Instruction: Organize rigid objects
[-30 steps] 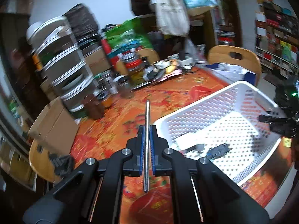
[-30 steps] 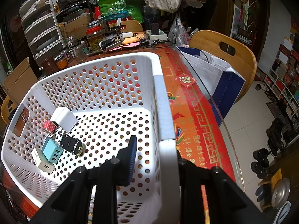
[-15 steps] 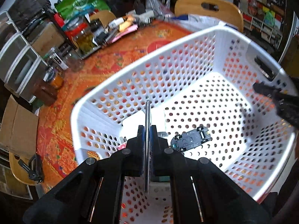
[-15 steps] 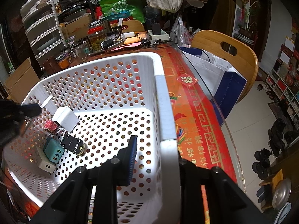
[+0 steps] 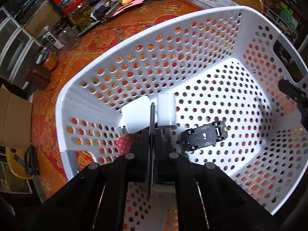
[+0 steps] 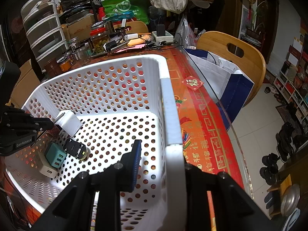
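My left gripper (image 5: 152, 134) is shut on a thin metal rod (image 5: 152, 127) and holds it inside the white perforated basket (image 5: 192, 19), above two white chargers (image 5: 136, 115) and a black toy car (image 5: 204, 135) lying upside down. In the right wrist view the left gripper (image 6: 48, 124) reaches in over the basket's left wall. My right gripper (image 6: 161, 150) is shut on the basket's right rim (image 6: 171, 115), one finger inside and one outside. A teal charger (image 6: 55, 155) and a white charger (image 6: 47, 170) lie on the basket floor.
The basket stands on a table with a red patterned cloth (image 6: 202, 134) under glass. Jars (image 6: 99, 38), cables and clutter fill the far end. A wooden chair (image 6: 231, 52) with a white and blue bag (image 6: 227, 77) stands at the right. Drawer units (image 6: 44, 32) stand at the far left.
My left gripper has moved with the rod from above the table to over the basket and then lower inside it. The right gripper has kept its hold on the rim.
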The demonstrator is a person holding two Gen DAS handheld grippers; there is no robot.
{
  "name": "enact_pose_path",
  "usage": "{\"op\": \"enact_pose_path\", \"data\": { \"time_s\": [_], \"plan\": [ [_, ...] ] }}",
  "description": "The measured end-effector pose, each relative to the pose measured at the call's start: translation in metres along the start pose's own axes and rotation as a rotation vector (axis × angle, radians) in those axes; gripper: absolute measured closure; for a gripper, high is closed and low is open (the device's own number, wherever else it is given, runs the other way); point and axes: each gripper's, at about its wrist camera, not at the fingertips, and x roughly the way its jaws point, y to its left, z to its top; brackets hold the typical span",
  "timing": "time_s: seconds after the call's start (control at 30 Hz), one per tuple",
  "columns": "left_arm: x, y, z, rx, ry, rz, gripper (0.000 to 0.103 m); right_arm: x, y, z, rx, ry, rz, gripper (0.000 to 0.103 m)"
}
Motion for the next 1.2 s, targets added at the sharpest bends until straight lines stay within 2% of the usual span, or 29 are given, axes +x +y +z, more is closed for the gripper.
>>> {"op": "enact_pose_path", "data": {
  "time_s": [0.03, 0.1, 0.17, 0.2, 0.23, 0.27, 0.33, 0.4, 0.43, 0.47, 0.5, 0.53, 0.63, 0.7, 0.77, 0.87, 0.93, 0.97, 1.07, 1.2],
  "plan": [
    [0.001, 0.001, 0.000, -0.005, 0.000, -0.007, 0.098, 0.000, 0.000, 0.000, 0.000, 0.001, 0.002, 0.078],
    [0.001, 0.002, 0.000, -0.013, 0.009, -0.014, 0.089, 0.000, -0.001, 0.001, -0.003, 0.003, 0.002, 0.078],
    [-0.001, 0.005, -0.001, -0.025, -0.001, -0.021, 0.064, 0.000, -0.001, 0.001, -0.004, 0.004, 0.003, 0.078],
    [-0.005, 0.005, -0.002, -0.025, -0.027, -0.031, 0.061, 0.000, -0.001, 0.001, -0.003, 0.004, 0.004, 0.077],
    [-0.007, 0.004, -0.003, -0.022, -0.036, -0.033, 0.051, 0.000, -0.001, 0.001, -0.002, 0.004, 0.006, 0.077],
    [-0.009, 0.002, -0.003, -0.011, -0.037, -0.027, 0.034, 0.000, -0.001, 0.001, 0.000, 0.006, 0.008, 0.076],
    [-0.012, -0.001, -0.003, 0.003, -0.042, -0.005, 0.020, 0.000, -0.001, 0.001, 0.000, 0.009, 0.008, 0.065],
    [-0.017, -0.003, -0.004, 0.010, -0.065, 0.008, 0.014, 0.000, -0.001, 0.000, 0.003, 0.008, 0.006, 0.036],
    [-0.018, -0.003, -0.005, 0.008, -0.072, 0.010, 0.011, 0.000, -0.001, 0.000, 0.008, 0.008, 0.001, 0.030],
    [-0.022, -0.001, -0.006, 0.002, -0.093, 0.011, 0.007, 0.001, -0.002, 0.001, 0.015, 0.017, -0.009, 0.020],
    [-0.028, 0.001, -0.007, -0.005, -0.120, 0.015, 0.004, 0.000, -0.001, 0.001, 0.011, 0.027, -0.023, 0.014],
    [-0.034, 0.003, -0.009, -0.019, -0.145, 0.028, 0.000, -0.002, 0.000, 0.002, -0.002, 0.023, -0.042, 0.014],
    [-0.069, 0.010, -0.023, -0.060, -0.275, 0.026, 0.000, -0.028, 0.000, 0.005, 0.024, -0.044, -0.045, 0.011],
    [-0.102, 0.012, -0.042, -0.080, -0.392, 0.038, 0.000, -0.057, 0.002, 0.001, 0.044, -0.121, -0.028, 0.003],
    [-0.135, 0.014, -0.072, -0.110, -0.497, 0.068, 0.000, -0.090, 0.010, -0.008, 0.049, -0.210, -0.019, 0.001],
    [-0.176, 0.017, -0.124, -0.169, -0.629, 0.116, 0.000, -0.133, 0.032, -0.029, 0.030, -0.312, -0.057, 0.000],
    [-0.196, 0.016, -0.156, -0.210, -0.682, 0.123, 0.000, -0.155, 0.053, -0.047, 0.004, -0.351, -0.087, 0.000],
    [-0.205, 0.017, -0.174, -0.233, -0.702, 0.103, 0.000, -0.161, 0.062, -0.054, -0.013, -0.358, -0.094, 0.000],
    [-0.219, 0.014, -0.213, -0.259, -0.716, 0.056, 0.000, -0.182, 0.094, -0.080, -0.074, -0.365, -0.073, 0.000],
    [-0.230, 0.003, -0.261, -0.274, -0.715, 0.071, 0.000, -0.206, 0.117, -0.112, -0.084, -0.361, -0.026, 0.000]
  ]
}}
